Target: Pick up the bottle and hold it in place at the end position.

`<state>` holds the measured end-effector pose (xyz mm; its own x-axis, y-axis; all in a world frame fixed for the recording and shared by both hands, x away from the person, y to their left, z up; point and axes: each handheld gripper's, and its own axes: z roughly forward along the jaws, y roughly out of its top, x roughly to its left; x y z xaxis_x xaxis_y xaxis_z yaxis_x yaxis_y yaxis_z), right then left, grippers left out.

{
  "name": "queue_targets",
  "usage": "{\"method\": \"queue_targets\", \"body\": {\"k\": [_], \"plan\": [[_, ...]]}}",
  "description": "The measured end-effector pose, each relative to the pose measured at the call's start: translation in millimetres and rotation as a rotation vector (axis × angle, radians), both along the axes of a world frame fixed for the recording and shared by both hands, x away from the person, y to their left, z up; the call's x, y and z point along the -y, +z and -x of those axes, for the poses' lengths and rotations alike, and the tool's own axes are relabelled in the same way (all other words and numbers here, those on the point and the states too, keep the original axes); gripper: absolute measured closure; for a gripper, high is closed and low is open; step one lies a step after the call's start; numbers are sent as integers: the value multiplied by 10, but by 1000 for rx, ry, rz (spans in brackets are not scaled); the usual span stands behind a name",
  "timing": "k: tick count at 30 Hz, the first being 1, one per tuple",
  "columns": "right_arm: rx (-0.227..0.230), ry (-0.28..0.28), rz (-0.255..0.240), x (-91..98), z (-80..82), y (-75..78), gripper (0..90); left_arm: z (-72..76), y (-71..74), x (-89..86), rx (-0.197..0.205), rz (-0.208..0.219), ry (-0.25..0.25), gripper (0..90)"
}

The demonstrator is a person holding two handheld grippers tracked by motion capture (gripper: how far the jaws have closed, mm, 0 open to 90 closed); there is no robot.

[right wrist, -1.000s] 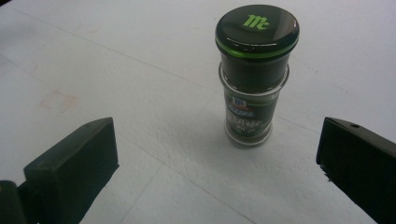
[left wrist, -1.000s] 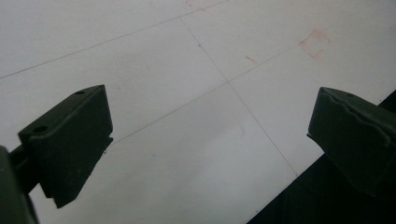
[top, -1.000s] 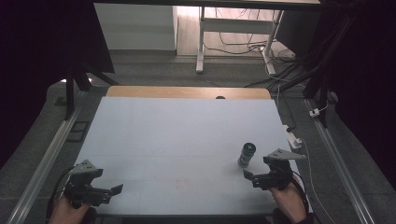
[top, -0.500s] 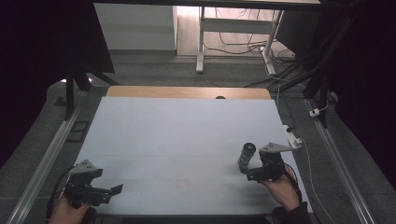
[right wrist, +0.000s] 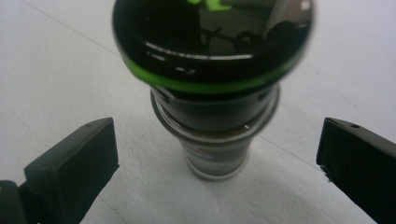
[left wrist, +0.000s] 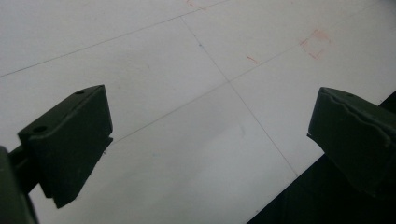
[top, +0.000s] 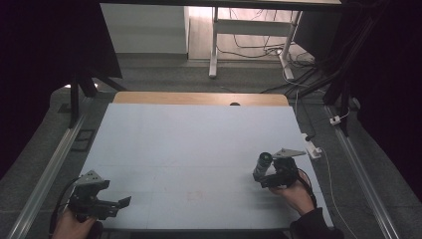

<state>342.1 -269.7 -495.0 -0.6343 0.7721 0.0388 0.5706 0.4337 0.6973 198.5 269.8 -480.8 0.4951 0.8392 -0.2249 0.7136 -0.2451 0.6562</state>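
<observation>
A small jar [top: 262, 166] stands upright on the pale table [top: 199, 144], toward the 4 o'clock part of its surface in the high view. It has a glossy black lid with a green rim and a clear glass body with dark contents and a label too blurred to read.

The right gripper [top: 268, 179] sits just at the jar's 5 o'clock side in the high view, held in the person's right hand [top: 293, 191]. In the right gripper view its jaws stand wide apart, one at 8 o'clock and one at 4 o'clock of the frame, and the jar [right wrist: 212, 88] rises between them, centred in the gap. Neither jaw touches the glass; bare table shows on both sides of the jar's base. The lid looms large at 12 o'clock, nearer the camera than the jaw tips.

The left gripper [top: 112, 204] rests low at the table's 7 o'clock corner, well apart from the jar, in the person's left hand [top: 74, 226]. In the left gripper view its jaws are also spread, with nothing between them but the table [left wrist: 187, 93] and its near edge.
</observation>
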Motion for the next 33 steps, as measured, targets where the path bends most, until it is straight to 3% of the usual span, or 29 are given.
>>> {"method": "queue_targets", "body": {"k": [5, 12, 19, 25, 33], "plan": [[-1, 18, 12, -16, -35, -20, 73, 0, 0, -1, 0, 1, -1, 9], [-7, 33, 15, -7, -47, -2, 317, -1, -1, 1, 0, -1, -3, 10], [8, 47, 26, -29, -50, 15, 502, -2, -1, 4, -1, -3, -4, 11], [46, 52, 93, -93, -20, 38, 522, 0, -1, 4, 0, -4, -5, 11], [23, 45, 76, -94, -21, 59, 523, 0, -1, 4, 0, -2, -6, 12]]}}
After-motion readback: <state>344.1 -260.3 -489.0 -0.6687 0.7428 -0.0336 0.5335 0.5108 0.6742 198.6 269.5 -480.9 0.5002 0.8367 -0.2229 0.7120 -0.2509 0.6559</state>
